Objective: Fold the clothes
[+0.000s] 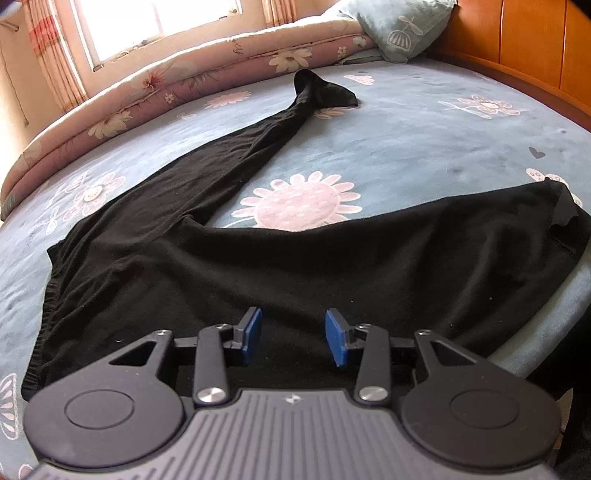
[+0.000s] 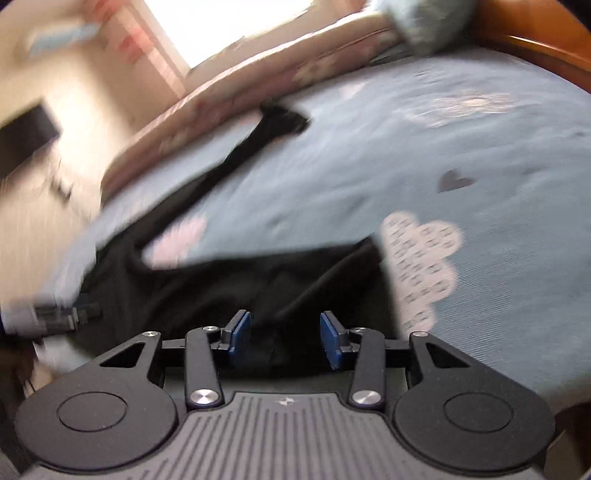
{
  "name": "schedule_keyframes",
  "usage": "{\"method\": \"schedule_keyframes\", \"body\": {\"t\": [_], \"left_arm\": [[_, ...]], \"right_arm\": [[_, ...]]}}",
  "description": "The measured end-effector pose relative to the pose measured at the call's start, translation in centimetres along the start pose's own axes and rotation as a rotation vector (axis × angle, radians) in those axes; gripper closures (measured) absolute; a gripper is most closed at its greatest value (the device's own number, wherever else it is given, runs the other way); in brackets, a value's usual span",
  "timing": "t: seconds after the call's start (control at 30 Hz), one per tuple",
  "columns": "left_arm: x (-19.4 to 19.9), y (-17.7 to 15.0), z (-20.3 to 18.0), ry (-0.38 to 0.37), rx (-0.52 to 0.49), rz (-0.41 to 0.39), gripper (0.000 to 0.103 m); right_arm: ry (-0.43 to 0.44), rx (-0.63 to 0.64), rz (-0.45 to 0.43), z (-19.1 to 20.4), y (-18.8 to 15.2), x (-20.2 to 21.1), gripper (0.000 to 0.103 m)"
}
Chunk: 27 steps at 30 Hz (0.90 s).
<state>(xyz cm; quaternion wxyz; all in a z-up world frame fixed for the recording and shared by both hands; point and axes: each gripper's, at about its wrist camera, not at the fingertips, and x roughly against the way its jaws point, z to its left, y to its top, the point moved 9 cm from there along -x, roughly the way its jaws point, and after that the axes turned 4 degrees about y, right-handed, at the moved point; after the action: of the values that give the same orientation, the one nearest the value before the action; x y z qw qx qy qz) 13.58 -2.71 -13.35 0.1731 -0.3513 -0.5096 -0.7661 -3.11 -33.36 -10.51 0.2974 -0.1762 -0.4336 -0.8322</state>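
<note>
A pair of black trousers (image 1: pixel 229 266) lies spread on the blue flowered bedsheet (image 1: pixel 424 140). One leg (image 1: pixel 258 147) runs away toward the far side of the bed, the other (image 1: pixel 461 229) stretches to the right along the near edge, and the waistband is at the left. My left gripper (image 1: pixel 294 336) hovers open over the seat of the trousers, with its blue pads (image 1: pixel 253 334) apart and no cloth pinched. In the blurred right wrist view, my right gripper (image 2: pixel 285 336) is open above the end of the near leg (image 2: pixel 295 280), with nothing between its pads.
A rolled floral quilt (image 1: pixel 184 81) lines the far edge of the bed, with a blue pillow (image 1: pixel 402 26) beside it. A wooden headboard (image 1: pixel 517 48) rises at the right. A window with curtains (image 1: pixel 55 48) is at the back left. The bed's near edge (image 1: pixel 546 332) drops off at the right.
</note>
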Motion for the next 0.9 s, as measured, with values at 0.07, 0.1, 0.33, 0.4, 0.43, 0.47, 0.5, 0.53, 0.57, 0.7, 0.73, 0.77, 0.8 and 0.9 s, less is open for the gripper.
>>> {"method": "schedule_keyframes", "body": {"t": [0.07, 0.1, 0.33, 0.4, 0.43, 0.47, 0.5, 0.53, 0.57, 0.7, 0.73, 0.77, 0.8, 0.9], "left_arm": [[0.0, 0.0, -0.2, -0.011, 0.004, -0.006, 0.063], [0.0, 0.0, -0.3, -0.016, 0.005, -0.009, 0.063], [0.1, -0.6, 0.9, -0.001, 0.028, -0.003, 0.063], [0.0, -0.7, 1.4, 0.009, 0.035, 0.002, 0.062], [0.0, -0.8, 1.6, 0.013, 0.037, 0.003, 0.062], [0.0, -0.8, 1.8, 0.016, 0.039, 0.004, 0.062], [-0.1, -0.8, 1.9, 0.018, 0.042, 0.004, 0.062], [-0.1, -0.8, 2.0, 0.019, 0.044, 0.003, 0.062], [-0.1, -0.8, 2.0, 0.016, 0.042, 0.001, 0.062], [-0.1, -0.7, 1.7, 0.009, 0.039, -0.003, 0.062], [-0.1, -0.7, 1.6, 0.007, 0.036, -0.005, 0.062], [0.0, -0.7, 1.5, 0.006, 0.034, -0.007, 0.062], [0.1, -0.6, 1.4, 0.005, 0.03, -0.009, 0.062], [0.6, -0.6, 1.3, 0.004, 0.007, -0.023, 0.054]], "right_arm": [[0.049, -0.131, -0.018, -1.4, 0.7, -0.3, 0.056], [0.072, -0.192, -0.016, -2.0, 0.8, -0.7, 0.056], [0.047, -0.394, 0.051, -3.9, -0.9, -5.8, 0.064], [0.052, -0.381, 0.023, -3.6, -0.7, -6.0, 0.097], [0.04, -0.355, 0.008, -3.5, -0.2, -5.7, 0.096], [0.021, -0.321, -0.008, -3.5, 0.4, -5.2, 0.096], [0.002, -0.287, -0.024, -3.4, 1.1, -4.7, 0.097], [-0.027, -0.252, -0.039, -3.6, 2.0, -4.1, 0.097], [-0.061, -0.212, -0.048, -4.0, 3.0, -3.5, 0.097], [-0.269, -0.073, -0.088, -7.1, 7.1, -1.1, 0.096], [-0.327, -0.066, -0.097, -8.4, 7.8, -0.9, 0.095], [-0.386, -0.058, -0.106, -9.7, 8.6, -0.7, 0.091], [-0.465, -0.07, -0.095, -11.4, 8.9, -0.7, 0.084], [-0.551, -0.126, -0.075, -13.5, 8.4, -0.3, 0.081]]}}
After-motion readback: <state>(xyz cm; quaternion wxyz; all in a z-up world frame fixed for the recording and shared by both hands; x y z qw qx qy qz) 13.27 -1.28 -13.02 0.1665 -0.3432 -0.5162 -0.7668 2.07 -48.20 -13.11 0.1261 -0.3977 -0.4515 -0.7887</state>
